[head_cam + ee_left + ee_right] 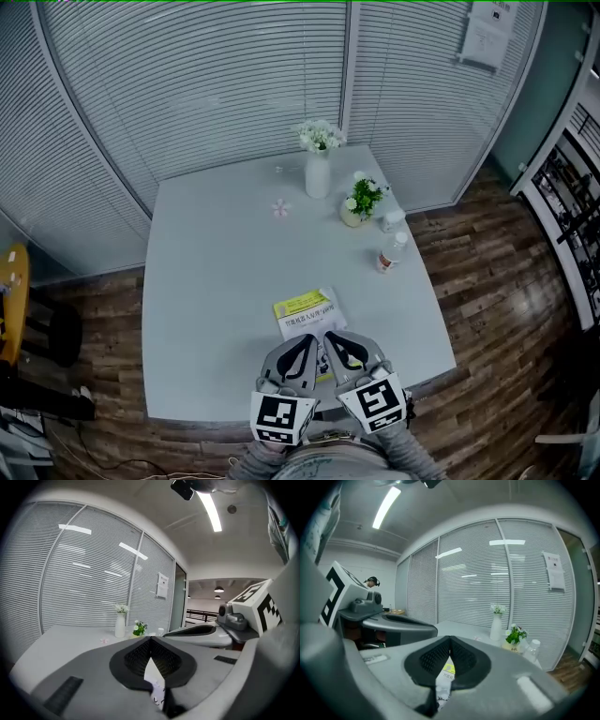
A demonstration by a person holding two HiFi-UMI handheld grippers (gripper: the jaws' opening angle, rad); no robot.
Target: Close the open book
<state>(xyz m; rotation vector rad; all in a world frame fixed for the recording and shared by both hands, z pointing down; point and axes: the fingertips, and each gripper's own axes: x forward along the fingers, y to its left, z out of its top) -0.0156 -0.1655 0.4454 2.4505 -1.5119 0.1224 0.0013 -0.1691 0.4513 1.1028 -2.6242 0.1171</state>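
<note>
Both left tongs (306, 339) and right tongs (343, 337) point forward above book (302, 308).

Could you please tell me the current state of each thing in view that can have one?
book: yellow cover up, near part hidden under the hand-held grippers; open or closed unclear.
left hand-held gripper: shut on a white sheet of the book.
right hand-held gripper: shut on a printed sheet of the book.
vase: upright, holding white flowers.
potted plant: upright.
bottle: upright, capped.
</note>
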